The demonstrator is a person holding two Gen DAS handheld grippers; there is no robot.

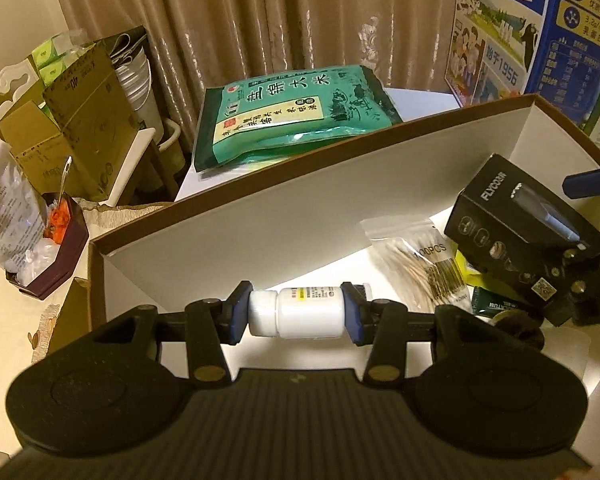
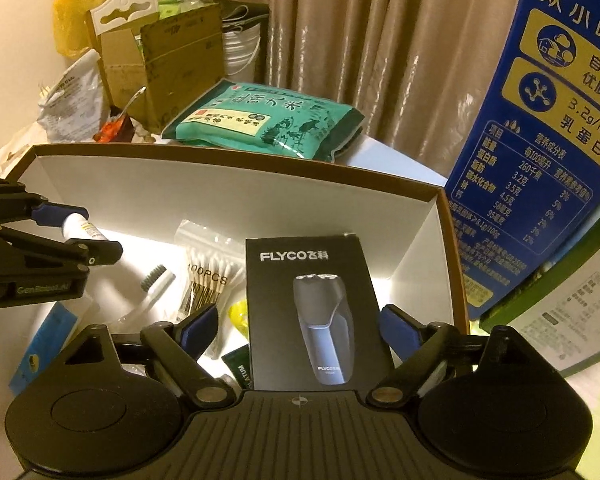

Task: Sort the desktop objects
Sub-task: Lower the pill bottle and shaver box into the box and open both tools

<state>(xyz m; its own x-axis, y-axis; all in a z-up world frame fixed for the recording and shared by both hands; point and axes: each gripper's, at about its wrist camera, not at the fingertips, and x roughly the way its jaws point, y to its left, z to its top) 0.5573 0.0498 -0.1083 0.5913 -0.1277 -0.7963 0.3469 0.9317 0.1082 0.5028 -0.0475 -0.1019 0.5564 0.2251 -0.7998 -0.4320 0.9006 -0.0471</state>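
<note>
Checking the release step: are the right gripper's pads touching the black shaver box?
Apart. In the right wrist view the right gripper stands open, and a sliver of gap shows between each blue pad and the edges of the shaver box.

Open-topped box [image 2: 236,184]: entry from above unobstructed; brown-rimmed white walls bound it on all visible sides. Floor at the left, below the left gripper [image 1: 298,312] clamped on a white bottle [image 1: 300,312], largely bare; a toothbrush [image 2: 154,288] and blue packet [image 2: 44,344] lie near that side. Middle taken by a swab bag [image 2: 206,268]; right part filled by the black shaver box [image 2: 314,312], standing between the spread fingers of the right gripper [image 2: 300,328] and clear of both pads. Behind the far wall a green rice bag [image 2: 268,124]; a tall blue carton [image 2: 540,140] crowds the right wall.
</note>
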